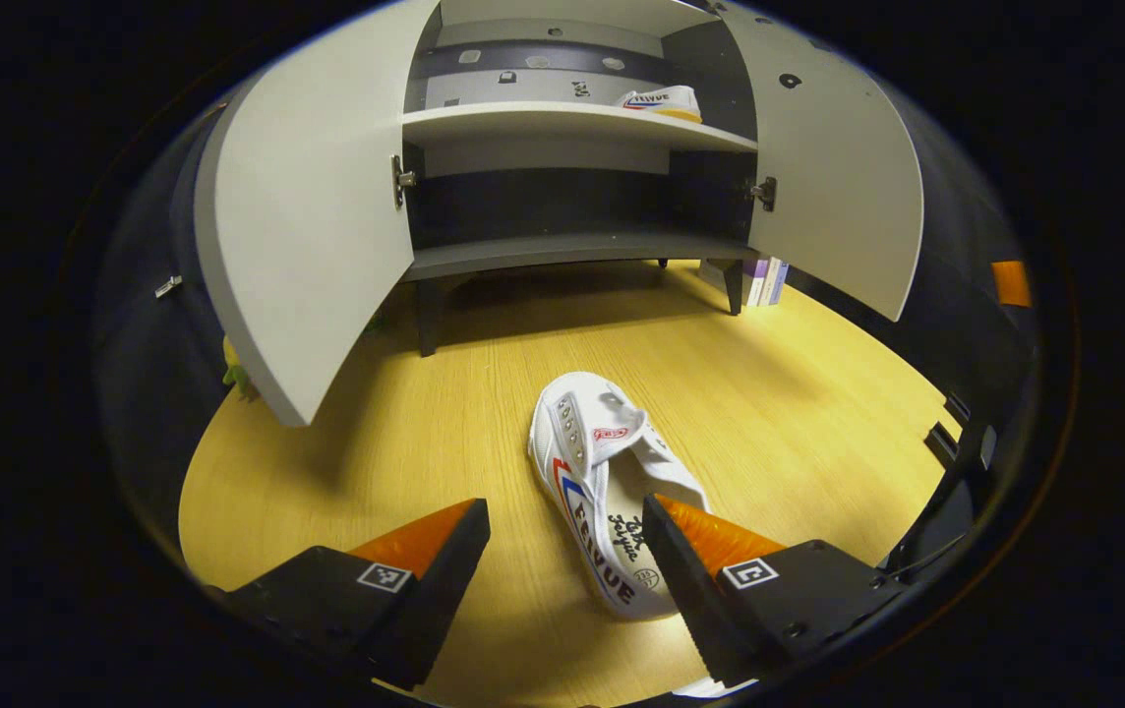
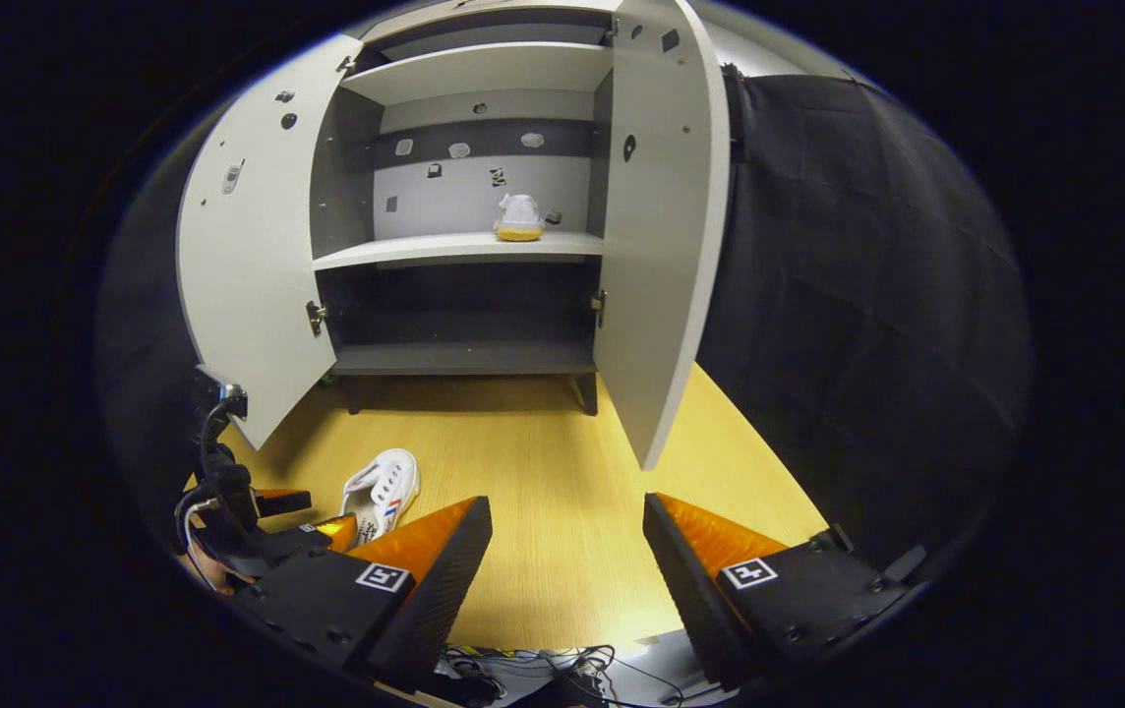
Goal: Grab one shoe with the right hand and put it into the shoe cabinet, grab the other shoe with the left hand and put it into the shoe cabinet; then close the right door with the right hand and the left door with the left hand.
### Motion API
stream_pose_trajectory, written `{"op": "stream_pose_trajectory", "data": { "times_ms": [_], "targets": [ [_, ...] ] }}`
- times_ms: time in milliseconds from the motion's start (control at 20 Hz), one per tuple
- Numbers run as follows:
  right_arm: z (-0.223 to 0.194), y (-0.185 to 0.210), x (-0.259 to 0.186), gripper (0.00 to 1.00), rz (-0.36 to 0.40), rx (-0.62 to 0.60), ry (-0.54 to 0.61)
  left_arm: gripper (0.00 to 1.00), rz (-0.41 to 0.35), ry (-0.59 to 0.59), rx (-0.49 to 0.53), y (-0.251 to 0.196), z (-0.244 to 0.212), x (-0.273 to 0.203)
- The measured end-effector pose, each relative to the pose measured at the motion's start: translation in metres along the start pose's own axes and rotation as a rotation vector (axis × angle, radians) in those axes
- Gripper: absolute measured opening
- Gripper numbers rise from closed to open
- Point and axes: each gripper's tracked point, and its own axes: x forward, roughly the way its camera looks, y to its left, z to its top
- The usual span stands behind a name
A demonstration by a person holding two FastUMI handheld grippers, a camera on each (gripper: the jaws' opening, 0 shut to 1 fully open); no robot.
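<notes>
The shoe lay on the wooden floor between the left tool's spread fingers, lined up for grasping, while its mate sat shelved and the right tool waited open, empty.

Books upright on the wooden floor; cables.

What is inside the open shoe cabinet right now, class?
One white shoe sits on the middle shelf of the shoe cabinet, towards its right end. The lower shelf looks bare, though its back is too dark to judge.
</notes>
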Motion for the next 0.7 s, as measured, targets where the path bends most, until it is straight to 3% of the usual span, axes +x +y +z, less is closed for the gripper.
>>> {"op": "stream_pose_trajectory", "data": {
  "times_ms": [150, 350, 400, 650, 700],
  "targets": [
    [-0.006, -0.021, -0.013, 0.99, -0.066, 0.032, 0.003, 0.98, 0.004, 0.012, 0.018, 0.005, 0.005, 0.024],
    [0.003, -0.033, -0.031, 0.99, -0.107, 0.078, -0.018, 0.87, 0.040, 0.035, 0.043, 0.011, 0.013, 0.053],
    [0.004, -0.040, -0.032, 0.99, -0.126, 0.078, -0.027, 0.76, 0.041, 0.032, 0.045, 0.009, 0.016, 0.058],
    [0.011, -0.062, -0.042, 0.99, -0.196, 0.119, -0.040, 0.57, 0.023, 0.075, 0.069, 0.003, 0.015, 0.075],
    [0.013, -0.064, -0.043, 0.99, -0.195, 0.141, -0.041, 0.47, 0.021, 0.073, 0.071, 0.005, 0.015, 0.079]
  ]
}}
